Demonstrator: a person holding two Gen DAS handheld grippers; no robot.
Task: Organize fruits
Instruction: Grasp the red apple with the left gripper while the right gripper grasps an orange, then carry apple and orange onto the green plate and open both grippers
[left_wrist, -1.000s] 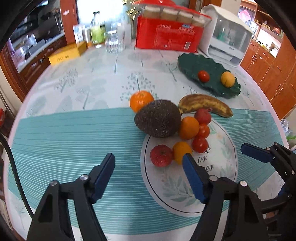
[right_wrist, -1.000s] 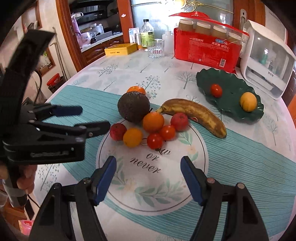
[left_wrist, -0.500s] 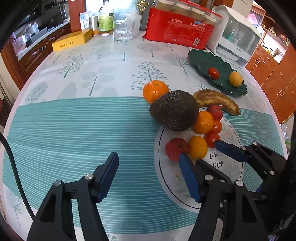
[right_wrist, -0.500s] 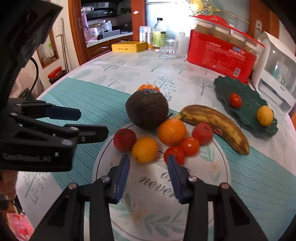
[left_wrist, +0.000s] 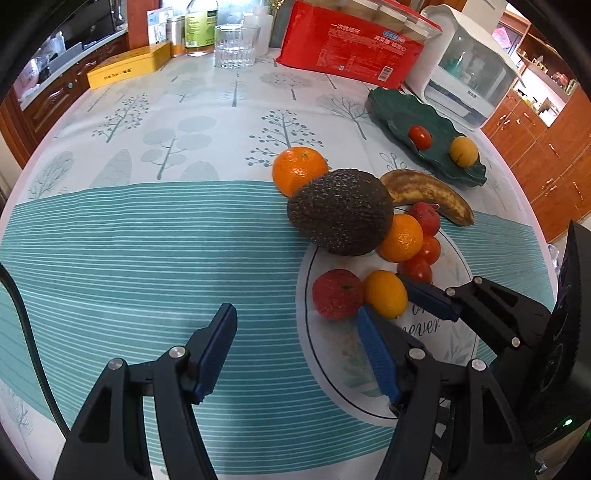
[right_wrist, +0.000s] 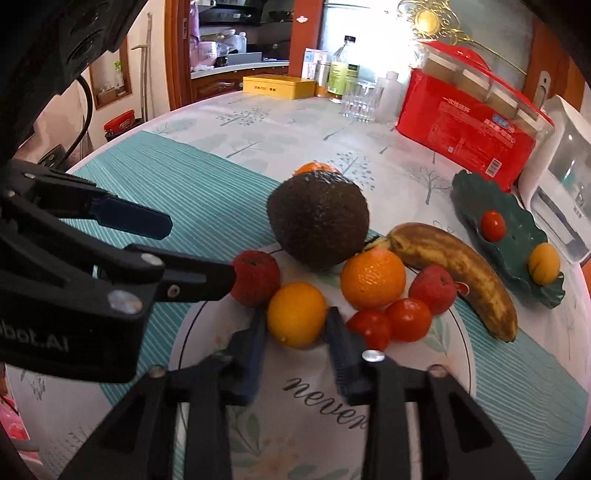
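A small yellow-orange fruit (right_wrist: 297, 312) lies on the round print of the tablecloth (right_wrist: 314, 424). My right gripper (right_wrist: 295, 321) is closing on it, and both pads touch its sides. Around it lie a dark avocado (right_wrist: 317, 218), an orange (right_wrist: 373, 277), two red bumpy fruits (right_wrist: 255, 277), two cherry tomatoes (right_wrist: 408, 319) and a browned banana (right_wrist: 458, 266). A mandarin (left_wrist: 299, 170) sits behind the avocado. A green leaf plate (right_wrist: 517, 240) at the right holds a cherry tomato (right_wrist: 493, 225) and a yellow fruit (right_wrist: 543, 262). My left gripper (left_wrist: 295, 315) hangs open over the teal stripes, nothing between its fingers.
At the back of the table stand a red package (left_wrist: 351, 48), a drinking glass (left_wrist: 236, 46), a yellow tin (left_wrist: 129, 66), bottles and a white appliance (left_wrist: 465, 66). Wooden cabinets (left_wrist: 546, 155) line the right side. The table edge curves close on the left.
My right gripper came down and forward to the yellow-orange fruit and its jaws narrowed from wide to touching it. My left gripper drifted slightly left and lower and stayed open.
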